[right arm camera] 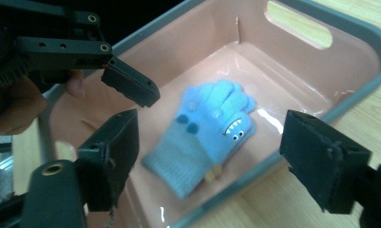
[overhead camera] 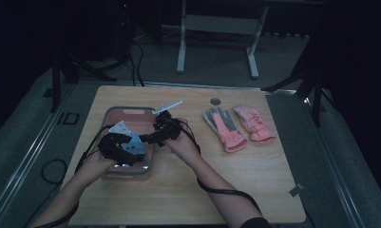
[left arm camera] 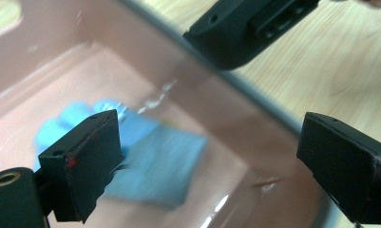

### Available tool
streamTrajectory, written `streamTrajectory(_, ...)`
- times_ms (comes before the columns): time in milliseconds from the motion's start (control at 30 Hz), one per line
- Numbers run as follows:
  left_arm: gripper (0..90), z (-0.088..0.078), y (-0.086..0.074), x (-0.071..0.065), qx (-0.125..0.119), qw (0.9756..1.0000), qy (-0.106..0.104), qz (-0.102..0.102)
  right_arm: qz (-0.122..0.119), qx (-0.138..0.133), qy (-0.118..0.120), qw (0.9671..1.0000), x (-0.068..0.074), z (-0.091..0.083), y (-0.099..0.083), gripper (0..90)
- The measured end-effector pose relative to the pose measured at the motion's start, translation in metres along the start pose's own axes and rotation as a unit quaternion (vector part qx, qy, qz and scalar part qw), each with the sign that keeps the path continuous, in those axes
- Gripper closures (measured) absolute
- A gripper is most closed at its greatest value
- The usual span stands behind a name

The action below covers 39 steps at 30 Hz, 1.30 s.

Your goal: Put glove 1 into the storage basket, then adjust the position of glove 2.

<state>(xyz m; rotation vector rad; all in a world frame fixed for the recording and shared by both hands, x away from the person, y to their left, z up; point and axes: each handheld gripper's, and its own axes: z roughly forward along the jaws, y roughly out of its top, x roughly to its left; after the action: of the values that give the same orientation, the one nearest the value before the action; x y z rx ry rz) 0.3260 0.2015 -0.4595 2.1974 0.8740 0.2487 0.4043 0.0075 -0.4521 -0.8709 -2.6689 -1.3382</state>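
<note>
Wooden table [overhead camera: 188, 194] takes up most of the high view, its far corners running into a dark room where only the legs of a pale stand [overhead camera: 216, 28] at 12 o'clock are readable. On the table's 9 o'clock half sits a pink basin [overhead camera: 131, 113] with a grey rim and slotted handle; its near half is covered by the two tools and hands, so its contents cannot be read from above. Right gripper view clears that up: basin wall [right arm camera: 226, 33] and, flat on the floor, a blue glove [right arm camera: 202, 135] with a small toothy face on the back, cuff toward 7 o'clock, fingers toward 1 o'clock. Left gripper view gives the same blue glove [left arm camera: 155, 161] as a blurred patch, partly masked by the near jaw; the face detail is lost there. Toward 3 o'clock of the basin, well apart, a pair of pink-and-grey gloves [overhead camera: 238, 126] lie side by side on bare wood, fingers at 12 o'clock; their pattern is too small to tell. Left gripper [overhead camera: 124, 147] hangs over the basin's near end, jaws spread wide with nothing pinched, glove lying loose below them. Right gripper [overhead camera: 162, 130] is over the basin's 3 o'clock rim, jaws likewise released and empty, framing the glove from above without touching it. Both forearms are cut off by the bottom edge; cables trail from each tool.
</note>
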Motion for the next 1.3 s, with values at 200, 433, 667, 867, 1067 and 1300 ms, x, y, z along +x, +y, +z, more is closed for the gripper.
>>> streamTrajectory(200, 7.8, 0.005, 0.012, -0.022, -0.032, 0.9991, 0.003, 0.028, -0.014, -0.027, -0.020, 0.9993, -0.004, -0.026, -0.009, 19.6)
streamTrajectory(433, 7.7, 0.021, 0.024, -0.044, -0.039, 0.9982, -0.027, 0.037, -0.031, -0.022, -0.040, 0.9985, -0.015, -0.050, -0.023, 18.0)
streamTrajectory(667, 7.8, 0.034, 0.032, -0.065, -0.058, 0.9960, -0.044, 0.051, -0.030, -0.013, -0.048, 0.9983, -0.027, -0.064, -0.047, 14.0)
streamTrajectory(867, 7.8, 0.044, 0.036, -0.076, -0.062, 0.9952, -0.061, 0.045, -0.042, -0.015, -0.059, 0.9972, -0.031, -0.078, -0.065, 14.0)
streamTrajectory(1067, 7.8, 0.058, 0.038, -0.087, -0.059, 0.9947, -0.069, 0.049, -0.033, -0.005, -0.074, 0.9967, -0.044, -0.091, -0.086, 13.9)
streamTrajectory(1300, 7.8, 0.071, 0.039, -0.101, -0.060, 0.9932, -0.083, 0.055, -0.013, -0.038, -0.070, 0.9967, -0.057, -0.118, -0.108, 13.8)
